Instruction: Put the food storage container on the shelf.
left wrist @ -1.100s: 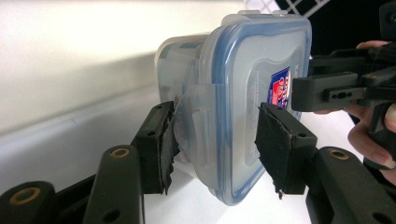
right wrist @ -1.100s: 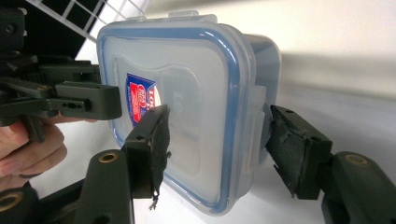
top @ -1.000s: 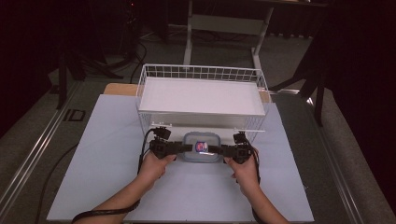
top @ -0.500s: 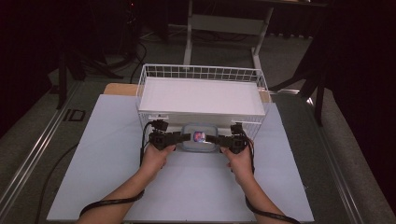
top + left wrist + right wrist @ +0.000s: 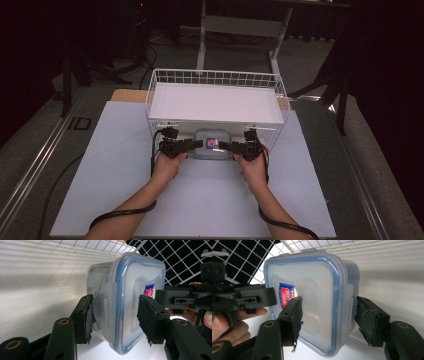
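Nearest to us, two forearms come in from the bottom of the high view, each trailing a black cable across the pale tabletop (image 5: 125, 150). Left tongs (image 5: 196, 145) and right tongs (image 5: 227, 146) point toward each other and meet on a clear plastic container (image 5: 214, 144) with a blue-rimmed snap lid. We see it held between them at the near wall of the white wire basket (image 5: 216, 79), under the basket's white shelf; whether it rests on the tabletop we cannot tell. In the left gripper view the left tongs (image 5: 115, 315) are clamped on the container (image 5: 125, 307), one pad on its underside, the other on the lid face. In the right gripper view the right tongs (image 5: 329, 315) are clamped on the container (image 5: 312, 300) the same way from the opposite side, one pad on the lid, the other at the side latch. The lid carries a small red-and-blue label (image 5: 286, 294); its lettering is too small for us to read. On the dark mat left of the tabletop we read the pale letters "ID" (image 5: 79, 123). Beyond the basket stands a grey frame with legs (image 5: 240, 25), against dark surroundings.
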Tool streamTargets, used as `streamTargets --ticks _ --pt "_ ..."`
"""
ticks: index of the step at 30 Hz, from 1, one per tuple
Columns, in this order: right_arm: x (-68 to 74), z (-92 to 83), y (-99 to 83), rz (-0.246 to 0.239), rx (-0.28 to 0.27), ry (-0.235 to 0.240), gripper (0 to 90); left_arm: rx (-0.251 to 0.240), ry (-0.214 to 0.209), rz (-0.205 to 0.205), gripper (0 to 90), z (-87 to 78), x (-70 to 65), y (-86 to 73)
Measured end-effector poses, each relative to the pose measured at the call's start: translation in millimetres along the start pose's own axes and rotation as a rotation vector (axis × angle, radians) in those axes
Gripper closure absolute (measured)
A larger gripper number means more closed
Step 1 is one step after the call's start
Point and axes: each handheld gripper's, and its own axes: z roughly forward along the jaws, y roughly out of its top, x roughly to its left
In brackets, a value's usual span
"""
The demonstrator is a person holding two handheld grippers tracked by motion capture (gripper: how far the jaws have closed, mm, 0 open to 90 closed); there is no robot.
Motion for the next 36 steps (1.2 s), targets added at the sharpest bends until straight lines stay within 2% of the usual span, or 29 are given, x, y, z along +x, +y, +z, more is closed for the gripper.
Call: streamTargets --ticks 4,5,6,9,11,15,16,18,20,21,22,27,28,29,30,31,33,34,35,36 --pt "-3.4 1.4 -0.6 -0.001 -0.033 0.002 39.5 -0.003 -0.005 0.000 48.2 1.6 2.3 0.1" --pt "-2.6 1.3 -1.0 0.018 -0.030 0.004 39.3 -0.009 0.001 0.004 47.7 2.4 1.6 -0.2" --pt "-3.5 2.2 -0.9 0.005 -0.037 0.000 39.0 -0.007 0.004 0.007 47.2 2.8 1.6 -0.2" --pt "-3.6 3.6 0.3 0.014 -0.036 0.003 38.1 -0.009 0.016 0.002 45.8 4.6 1.2 -0.2" --pt "-4.6 5.6 0.2 0.006 -0.047 -0.006 37.0 -0.028 0.027 -0.021 44.1 8.1 0.6 0.1" --pt "-8.6 7.5 -2.1 0.013 -0.078 -0.010 36.5 -0.044 0.007 -0.071 43.2 9.9 5.1 -1.5" --pt "-7.2 7.2 -2.9 0.051 -0.069 0.000 36.6 -0.045 0.009 -0.080 42.4 10.3 6.0 -2.0" --pt "-7.2 7.5 -3.1 0.059 -0.065 -0.004 37.5 -0.037 0.018 -0.085 39.4 11.7 6.8 -1.6" --pt "-8.5 10.1 -2.1 0.012 -0.084 -0.023 38.7 -0.040 0.030 -0.109 36.1 12.4 8.6 -1.3" --pt "-8.8 10.8 -2.3 0.001 -0.080 -0.017 38.5 -0.047 0.034 -0.107 37.4 11.8 9.1 -0.9" --pt "-7.1 11.7 -1.9 0.018 -0.084 -0.025 38.6 -0.055 0.035 -0.105 38.0 11.7 8.7 0.0" --pt "-2.0 10.1 -2.5 0.014 -0.073 -0.037 39.4 -0.068 0.095 -0.084 37.8 9.2 4.4 0.5" --pt "-1.9 9.1 -2.9 0.005 -0.082 -0.043 40.8 -0.079 0.090 -0.070 37.7 7.4 4.0 -0.6" --pt "-0.6 7.5 -3.6 -0.001 -0.085 -0.053 41.2 -0.082 0.116 -0.055 37.7 4.7 4.6 -1.4" --pt "0.9 6.2 -4.1 -0.013 -0.082 -0.058 41.7 -0.087 0.093 -0.051 37.1 3.1 4.9 -2.8" --pt "1.3 4.6 -4.5 -0.023 -0.078 -0.054 42.2 -0.081 0.072 -0.025 33.8 0.0 6.2 -4.2" --pt "0.4 1.0 -5.5 -0.071 -0.098 -0.041 42.2 -0.114 0.056 -0.030 32.8 -4.1 7.4 -7.3" --pt "1.3 -0.7 -5.9 -0.084 -0.107 -0.041 42.1 -0.128 0.035 -0.005 32.8 -7.3 9.6 -9.0" --pt "3.0 -2.8 -6.8 -0.085 -0.111 -0.045 42.0 -0.136 0.010 -0.038 32.7 -9.1 5.2 -11.4" --pt "3.3 -4.3 -7.4 -0.118 -0.121 -0.048 42.0 -0.146 0.022 -0.004 31.1 -12.4 4.6 -13.2"
